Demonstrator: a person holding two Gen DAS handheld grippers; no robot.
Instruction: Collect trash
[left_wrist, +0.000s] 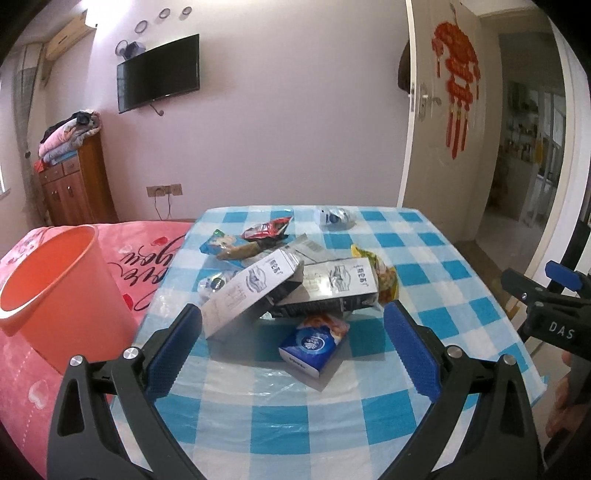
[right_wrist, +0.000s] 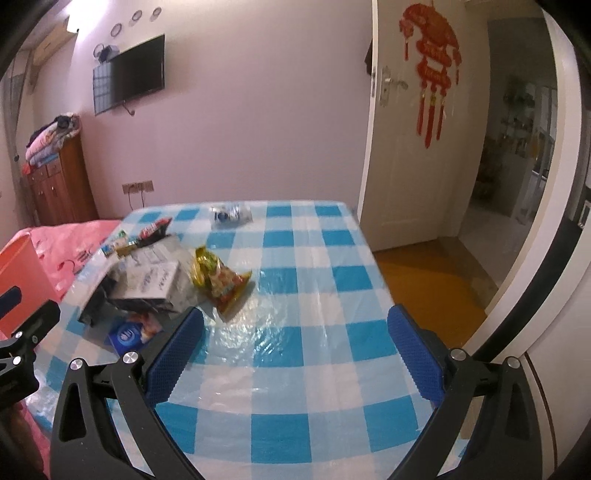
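hovering above the near part of the checked surface (left_wrist: 424, 258), the left gripper (left_wrist: 291, 347) has its blue pads spread wide with nothing between them. just ahead of it lies a heap of trash: a small blue tissue pack (left_wrist: 312, 345) nearest, two grey cartons behind it, the left carton (left_wrist: 251, 291) tilted and leaning over the right carton (left_wrist: 332, 288), which lies flat. a yellow snack bag (left_wrist: 380, 273) sits against the right carton's far end. farther back are a red wrapper (left_wrist: 266, 229), a blue-green packet (left_wrist: 218, 242) and, well apart near the far edge, a crumpled clear bottle (left_wrist: 334, 216).

an orange bin (left_wrist: 55, 284) stands to the left of the surface, on the pink bed cover (left_wrist: 147, 266), its mouth open toward the camera.

the right gripper (right_wrist: 295, 347) is also spread wide and holds nothing, over bare checked cloth to the right of the heap; the snack bag (right_wrist: 221, 277) is just beyond its left pad. its view is slightly blurred.
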